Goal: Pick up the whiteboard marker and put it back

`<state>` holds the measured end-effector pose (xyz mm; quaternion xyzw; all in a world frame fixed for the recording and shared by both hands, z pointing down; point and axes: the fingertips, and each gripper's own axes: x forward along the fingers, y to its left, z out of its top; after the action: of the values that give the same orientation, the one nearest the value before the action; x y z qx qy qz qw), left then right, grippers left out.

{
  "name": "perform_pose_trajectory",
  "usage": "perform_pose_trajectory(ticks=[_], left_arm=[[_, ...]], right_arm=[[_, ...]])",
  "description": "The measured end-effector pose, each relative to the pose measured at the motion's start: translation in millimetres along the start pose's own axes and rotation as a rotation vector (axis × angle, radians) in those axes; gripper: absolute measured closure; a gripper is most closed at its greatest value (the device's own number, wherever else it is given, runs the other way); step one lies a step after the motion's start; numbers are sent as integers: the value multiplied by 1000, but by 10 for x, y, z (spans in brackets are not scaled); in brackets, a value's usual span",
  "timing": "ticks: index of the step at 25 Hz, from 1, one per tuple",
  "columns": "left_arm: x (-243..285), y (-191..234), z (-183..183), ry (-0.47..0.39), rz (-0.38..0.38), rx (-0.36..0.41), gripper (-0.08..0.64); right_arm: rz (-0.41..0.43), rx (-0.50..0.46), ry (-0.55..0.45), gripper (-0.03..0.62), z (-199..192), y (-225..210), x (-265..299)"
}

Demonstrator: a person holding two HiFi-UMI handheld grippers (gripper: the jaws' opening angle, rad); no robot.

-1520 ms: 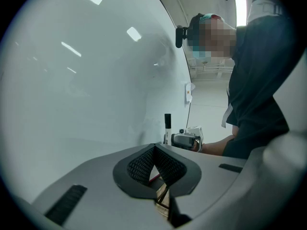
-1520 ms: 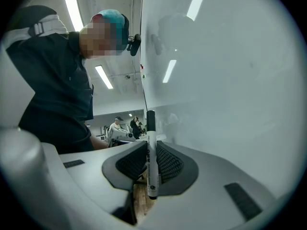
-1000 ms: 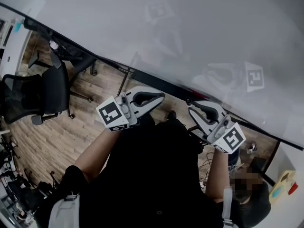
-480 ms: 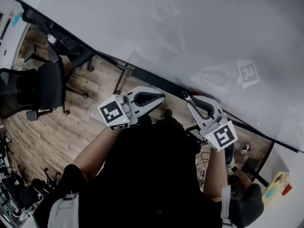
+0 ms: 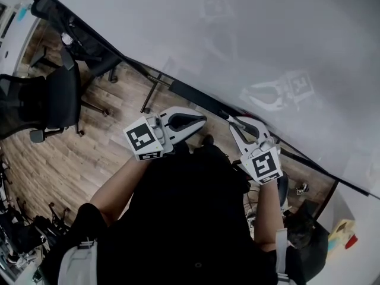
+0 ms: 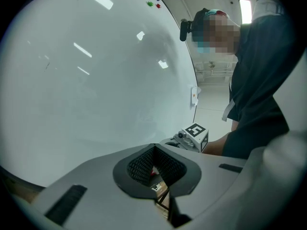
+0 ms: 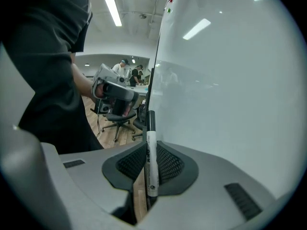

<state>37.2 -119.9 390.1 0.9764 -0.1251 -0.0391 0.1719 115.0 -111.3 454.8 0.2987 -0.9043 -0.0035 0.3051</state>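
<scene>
The whiteboard marker [image 7: 151, 163], white-bodied with a black cap, stands clamped between the pads of my right gripper [image 7: 147, 153], cap pointing away along the board's edge. In the head view my right gripper [image 5: 233, 122] is right up against the lower edge of the whiteboard [image 5: 249, 34], beside its dark tray [image 5: 189, 94]. My left gripper [image 5: 200, 119] hangs level with it to the left, in front of the person's dark torso, jaws together with nothing between them. The left gripper view shows its pads [image 6: 144, 163] meeting and the whiteboard [image 6: 91, 80] close on the left.
Black office chairs [image 5: 50, 103] stand on the wooden floor [image 5: 89, 153] at the left, below the board. Small red and green magnets [image 6: 153, 5] stick high on the board. A yellow object [image 5: 336, 230] lies at the bottom right. People stand far off in the room [image 7: 125, 71].
My right gripper has moved left and up with the marker, closer to the board's lower edge. The left gripper has hardly moved. The head view has swung slightly.
</scene>
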Motion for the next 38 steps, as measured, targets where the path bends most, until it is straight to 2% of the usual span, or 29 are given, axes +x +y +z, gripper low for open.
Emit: perform_pose_trajectory(ticks=[6, 17, 24, 38], left_arm=[[-49, 13, -36, 9, 2, -3, 550], [-74, -28, -130, 32, -9, -13, 549], [-65, -97, -175, 39, -22, -29, 550], [-57, -90, -219, 51, -23, -33, 549]], right_arm=[[-25, -34, 104, 520, -254, 0, 175], [-28, -62, 221, 520, -620, 90, 487], [6, -35, 255, 520, -754, 131, 613], [10, -19, 268, 520, -804, 135, 749]])
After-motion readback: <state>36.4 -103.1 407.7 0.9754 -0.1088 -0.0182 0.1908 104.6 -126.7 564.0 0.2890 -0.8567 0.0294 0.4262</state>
